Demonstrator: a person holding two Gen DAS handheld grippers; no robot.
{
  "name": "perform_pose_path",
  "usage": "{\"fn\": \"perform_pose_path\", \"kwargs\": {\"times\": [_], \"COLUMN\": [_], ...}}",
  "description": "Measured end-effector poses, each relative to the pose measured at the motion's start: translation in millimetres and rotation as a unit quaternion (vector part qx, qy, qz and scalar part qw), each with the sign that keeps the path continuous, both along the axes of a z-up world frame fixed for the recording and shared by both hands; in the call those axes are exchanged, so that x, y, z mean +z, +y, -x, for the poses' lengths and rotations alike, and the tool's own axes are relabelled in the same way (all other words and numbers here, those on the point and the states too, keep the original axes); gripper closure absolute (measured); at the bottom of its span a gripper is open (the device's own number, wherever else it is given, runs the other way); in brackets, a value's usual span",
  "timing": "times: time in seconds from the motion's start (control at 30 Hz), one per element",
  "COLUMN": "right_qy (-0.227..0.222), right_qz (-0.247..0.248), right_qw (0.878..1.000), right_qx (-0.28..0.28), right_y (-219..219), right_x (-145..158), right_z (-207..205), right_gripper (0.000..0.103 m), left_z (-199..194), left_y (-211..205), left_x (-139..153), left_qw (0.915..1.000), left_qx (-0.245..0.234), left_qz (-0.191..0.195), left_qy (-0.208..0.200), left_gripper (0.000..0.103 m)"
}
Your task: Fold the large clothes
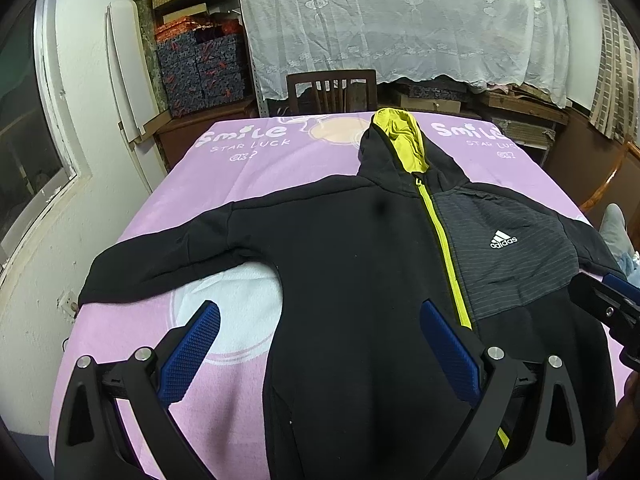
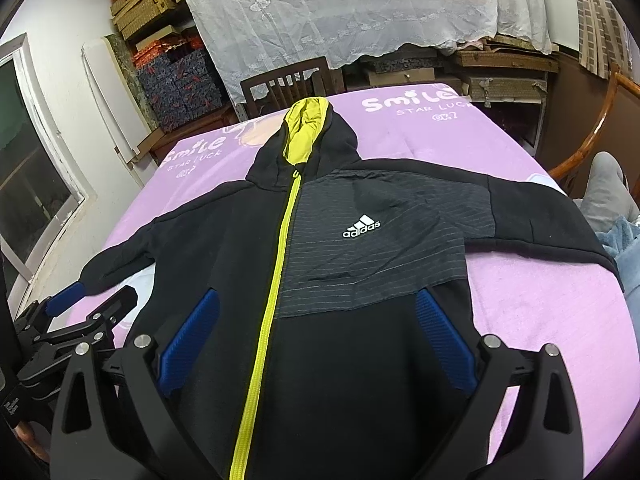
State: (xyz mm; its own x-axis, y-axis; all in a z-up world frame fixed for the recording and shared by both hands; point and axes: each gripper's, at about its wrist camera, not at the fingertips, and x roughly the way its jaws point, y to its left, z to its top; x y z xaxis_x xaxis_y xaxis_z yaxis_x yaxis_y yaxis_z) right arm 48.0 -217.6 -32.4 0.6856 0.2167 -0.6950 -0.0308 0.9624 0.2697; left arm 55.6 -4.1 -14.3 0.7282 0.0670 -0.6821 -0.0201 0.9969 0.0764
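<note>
A black hooded jacket [image 1: 352,248] with a yellow zip and yellow hood lining lies flat, front up, on the pink blanket [image 1: 224,168], sleeves spread to both sides. It also shows in the right wrist view [image 2: 360,248]. My left gripper [image 1: 320,340] is open and empty, hovering above the jacket's lower left front, its left pad over the blanket. My right gripper [image 2: 318,328] is open and empty above the lower front, straddling the zip and the striped panel. The right gripper's edge shows in the left wrist view [image 1: 612,304]; the left gripper shows in the right wrist view [image 2: 80,312].
The blanket covers a table [image 2: 540,300]. A wooden chair [image 1: 332,92] stands at the far end. Stacked boxes [image 1: 200,68] and a lace-covered shelf [image 1: 400,20] line the back wall. A person's legs [image 2: 608,192] and a rattan chair arm [image 2: 592,132] are at the right.
</note>
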Motion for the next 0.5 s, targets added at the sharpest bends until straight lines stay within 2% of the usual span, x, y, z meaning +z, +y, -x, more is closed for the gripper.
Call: {"fn": "perform_pose_path", "kwargs": {"times": [0.5], "right_qy": [0.002], "right_qz": [-0.003], "right_qw": [1.000], "right_qx": [-0.002], "right_y": [-1.5], "right_x": [-0.6], "right_z": [2.7], "right_gripper": [0.007], "left_z": [1.5], "left_y": [-3.0], "left_x": [0.7], "left_qw": [1.0000], "left_qx": [0.000], "left_qz": [-0.002], "left_qy": [0.002], "left_gripper": [0.003]}}
